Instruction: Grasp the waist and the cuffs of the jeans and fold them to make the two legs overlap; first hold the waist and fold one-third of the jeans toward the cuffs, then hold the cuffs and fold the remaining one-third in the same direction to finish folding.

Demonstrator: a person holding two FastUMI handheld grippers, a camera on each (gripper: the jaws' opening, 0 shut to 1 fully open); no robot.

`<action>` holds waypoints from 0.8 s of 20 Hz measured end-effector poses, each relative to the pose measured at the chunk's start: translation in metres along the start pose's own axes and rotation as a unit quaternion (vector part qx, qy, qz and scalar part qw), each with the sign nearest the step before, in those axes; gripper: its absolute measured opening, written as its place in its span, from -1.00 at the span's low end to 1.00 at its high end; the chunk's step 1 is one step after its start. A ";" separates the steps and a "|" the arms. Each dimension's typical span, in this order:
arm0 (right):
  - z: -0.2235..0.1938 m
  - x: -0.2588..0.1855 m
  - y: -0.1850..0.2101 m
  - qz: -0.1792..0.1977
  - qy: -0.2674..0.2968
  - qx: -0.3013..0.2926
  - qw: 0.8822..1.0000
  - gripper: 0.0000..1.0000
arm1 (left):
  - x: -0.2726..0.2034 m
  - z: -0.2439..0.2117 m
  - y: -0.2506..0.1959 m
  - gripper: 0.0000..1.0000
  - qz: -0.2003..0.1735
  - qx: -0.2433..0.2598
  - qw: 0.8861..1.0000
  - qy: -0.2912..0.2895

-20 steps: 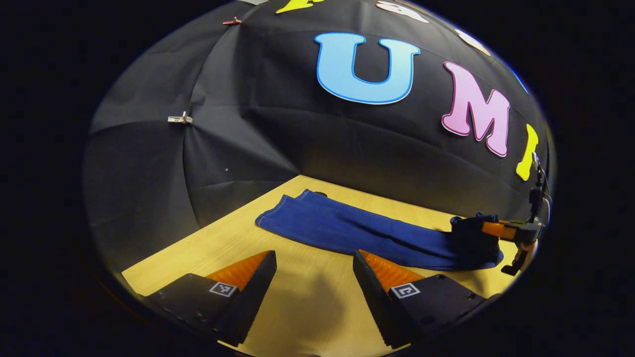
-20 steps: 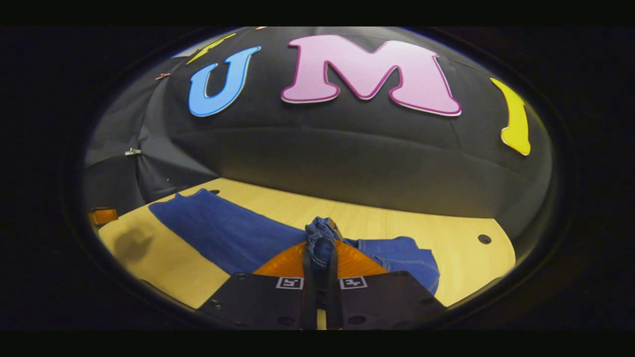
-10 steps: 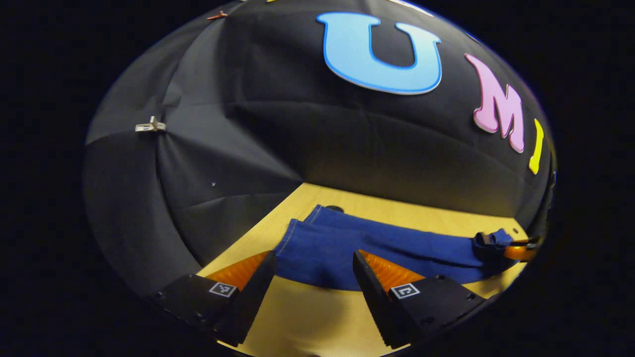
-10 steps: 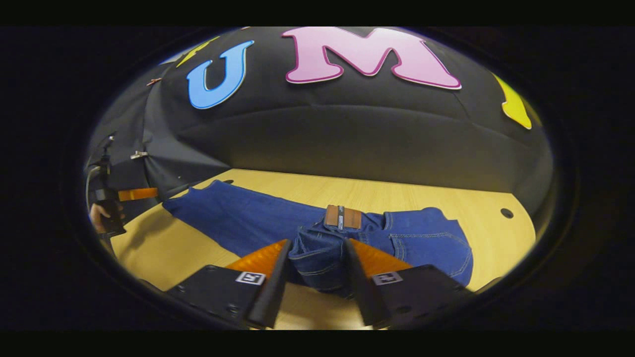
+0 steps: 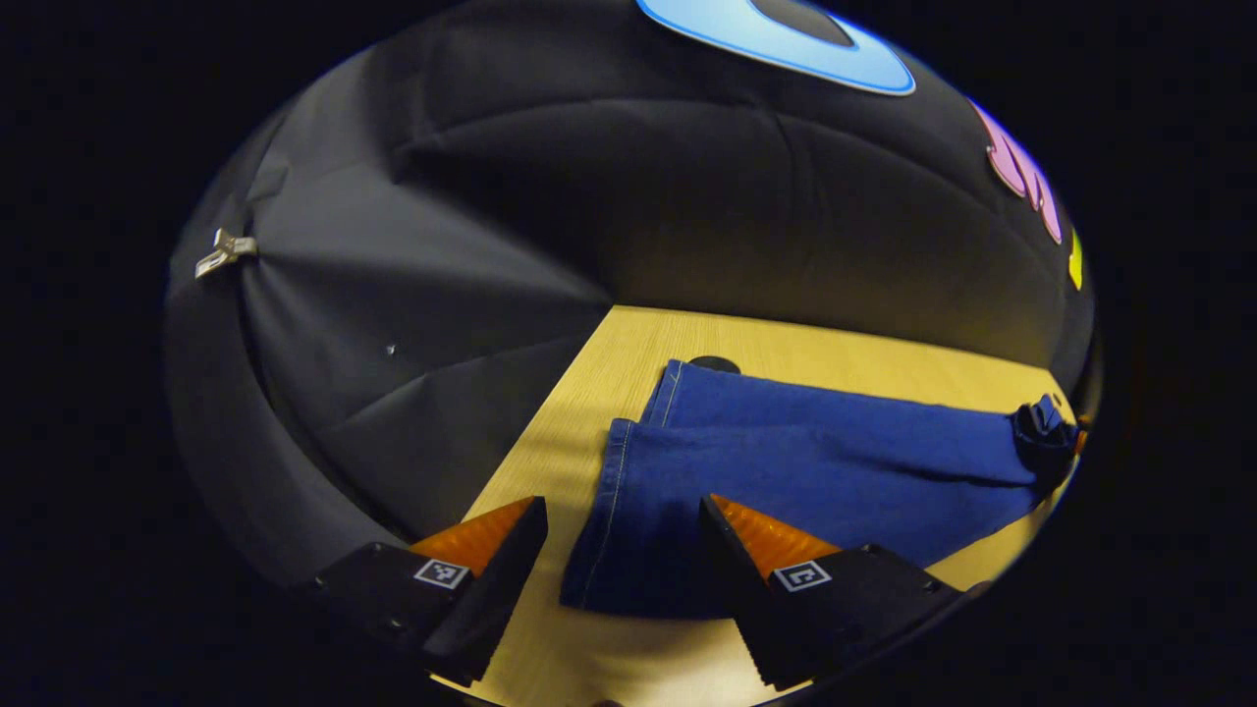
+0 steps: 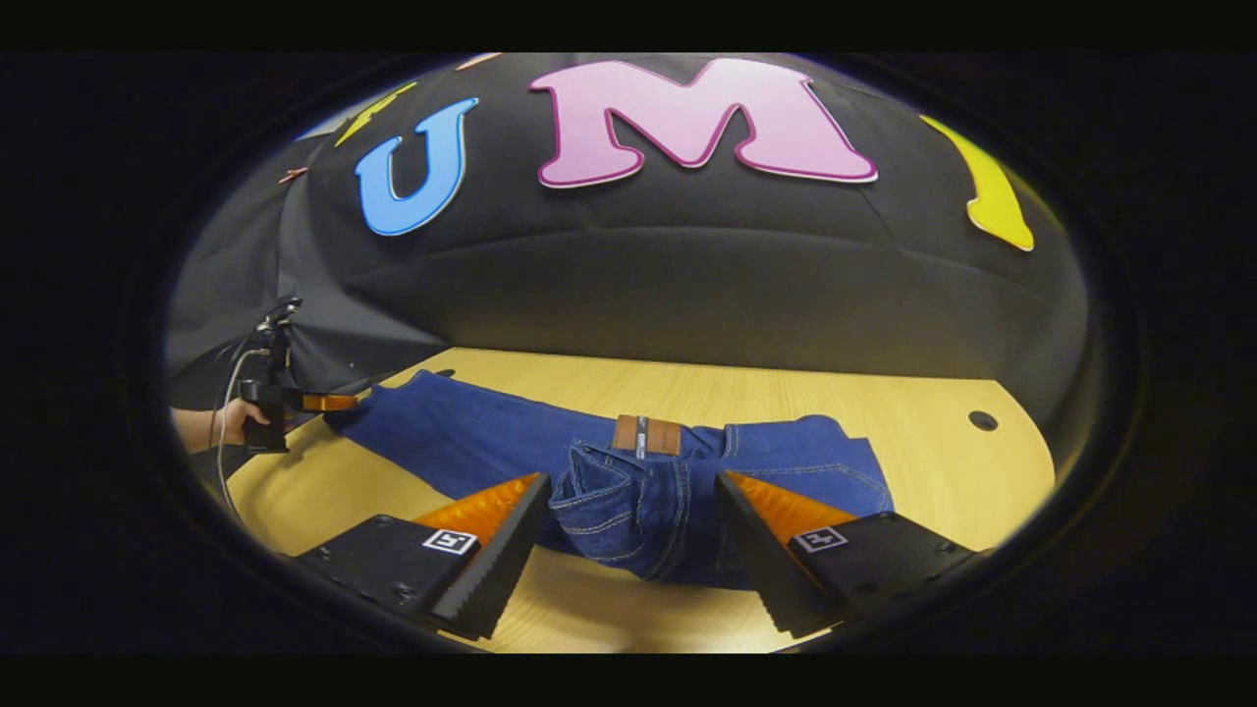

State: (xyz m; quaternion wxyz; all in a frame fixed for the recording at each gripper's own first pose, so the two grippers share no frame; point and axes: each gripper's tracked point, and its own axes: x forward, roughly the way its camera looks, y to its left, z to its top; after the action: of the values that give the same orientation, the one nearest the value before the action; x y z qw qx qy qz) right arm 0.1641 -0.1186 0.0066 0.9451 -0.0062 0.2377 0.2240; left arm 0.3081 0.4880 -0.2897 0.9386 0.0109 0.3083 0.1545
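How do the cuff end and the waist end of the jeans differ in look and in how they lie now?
The cuff end lies flat and smooth, plain cloth with a stitched hem; the waist end is bunched and creased, with pockets, seams and a brown patch. The open left gripper frames the cuff end; the open right gripper frames the waist end. Both ends rest on the wooden table.

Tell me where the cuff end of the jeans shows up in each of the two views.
Left gripper view: the cuffs lie low at center, just ahead of the open left tool.
Right gripper view: the cuffs sit at far left, beside the left tool.
Shared landmark: the round hole in the table just behind the cuffs.
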 end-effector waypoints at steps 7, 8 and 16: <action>0.007 -0.027 -0.007 0.001 -0.008 0.016 1.000 0.96 | 0.004 -0.005 0.000 0.92 -0.048 0.004 0.998 0.033; 0.005 -0.030 -0.009 0.002 -0.007 0.023 1.000 0.97 | 0.007 -0.004 -0.003 0.92 -0.052 0.008 0.998 0.034; -0.007 -0.033 -0.026 -0.011 0.007 0.024 1.000 0.97 | 0.006 -0.009 -0.029 -0.10 -0.087 0.007 0.995 0.045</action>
State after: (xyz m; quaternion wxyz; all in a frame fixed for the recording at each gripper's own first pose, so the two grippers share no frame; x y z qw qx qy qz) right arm 0.1458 -0.1571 0.0129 0.9458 0.0123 0.2492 0.2078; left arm 0.3158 0.4615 -0.3036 0.9337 -0.0159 0.3508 0.0706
